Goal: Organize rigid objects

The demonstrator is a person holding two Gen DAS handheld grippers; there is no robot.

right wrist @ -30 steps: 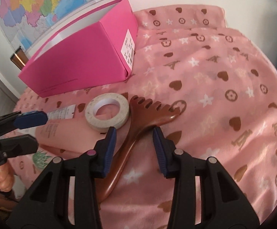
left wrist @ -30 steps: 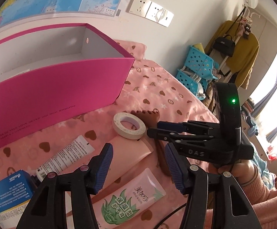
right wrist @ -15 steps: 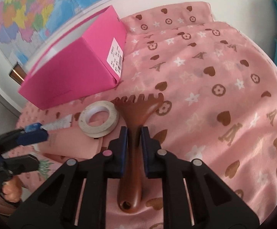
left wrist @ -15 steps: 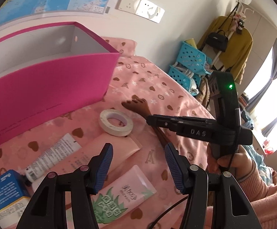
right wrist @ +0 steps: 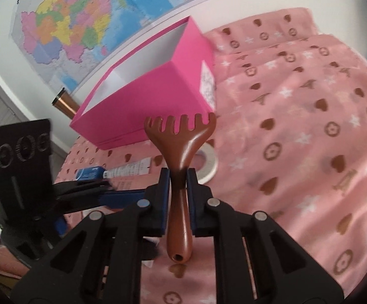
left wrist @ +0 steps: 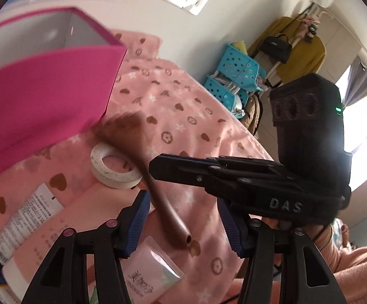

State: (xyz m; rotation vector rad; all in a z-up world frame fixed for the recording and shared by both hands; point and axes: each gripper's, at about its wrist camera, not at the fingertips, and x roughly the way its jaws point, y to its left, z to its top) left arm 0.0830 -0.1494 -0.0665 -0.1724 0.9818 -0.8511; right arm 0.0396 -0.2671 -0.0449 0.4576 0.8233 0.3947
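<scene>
From my right wrist cam, the open pink cardboard box (right wrist: 143,101) sits far on the pink patterned cloth (right wrist: 310,126). Nearer is the white tape roll (right wrist: 208,164), with the white tube (right wrist: 127,169) and blue carton (right wrist: 89,173) left of it.

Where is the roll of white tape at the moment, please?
In the left wrist view the roll of white tape lies flat on the pink cloth, just below the pink box and beside the brown scratcher.

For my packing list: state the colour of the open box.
Bright pink outside, white inside: the box shows best in the right wrist view.
</scene>
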